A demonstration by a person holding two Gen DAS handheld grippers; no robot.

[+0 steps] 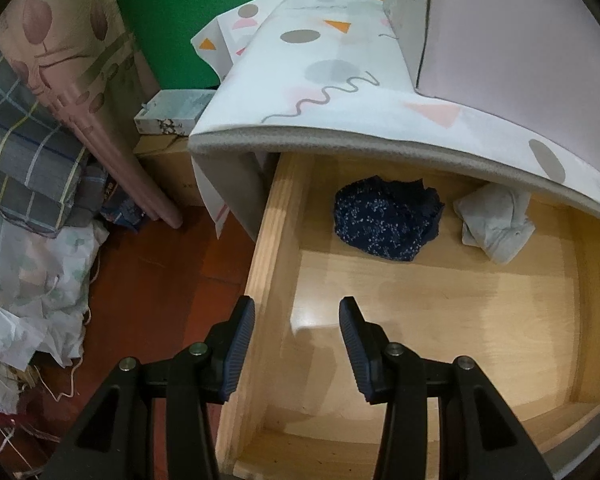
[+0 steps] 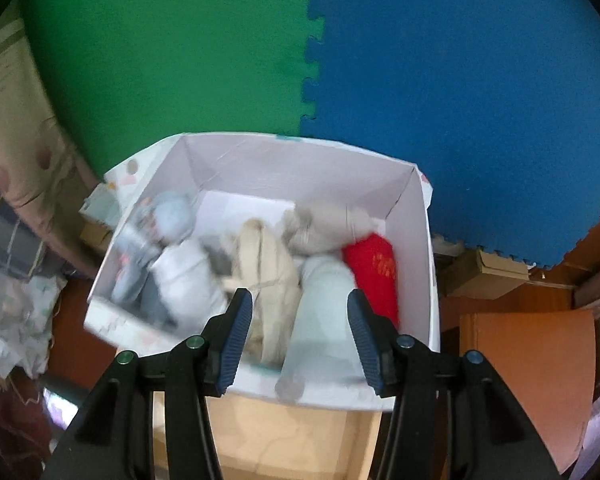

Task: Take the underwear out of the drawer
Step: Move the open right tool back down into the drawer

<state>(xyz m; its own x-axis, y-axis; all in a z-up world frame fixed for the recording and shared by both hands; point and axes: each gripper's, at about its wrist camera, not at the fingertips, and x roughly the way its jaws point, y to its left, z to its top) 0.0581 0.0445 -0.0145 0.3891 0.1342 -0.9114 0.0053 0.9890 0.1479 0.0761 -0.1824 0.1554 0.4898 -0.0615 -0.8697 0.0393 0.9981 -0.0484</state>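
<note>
- Left gripper (image 1: 297, 344): jaws apart, empty, above open drawer (image 1: 268, 264); next, descend onto navy underwear (image 1: 386, 218).
- Right gripper (image 2: 300, 338): apart, empty, over box (image 2: 420, 240).

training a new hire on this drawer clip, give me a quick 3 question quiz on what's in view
1. True or false: the wooden drawer is open.
2. Multiple choice: how many bundles of cloth lie in the drawer in the left wrist view? A) none B) two C) five
3. Fill in: in the right wrist view the right tool hangs over a white ____ full of rolled garments.

Key
1. True. Its floor shows in front of the left tool, which has nothing between its pads.
2. B: dark blue speckled underwear and a pale grey bundle at the back.
3. Box. A red roll lies at its right side.
</note>
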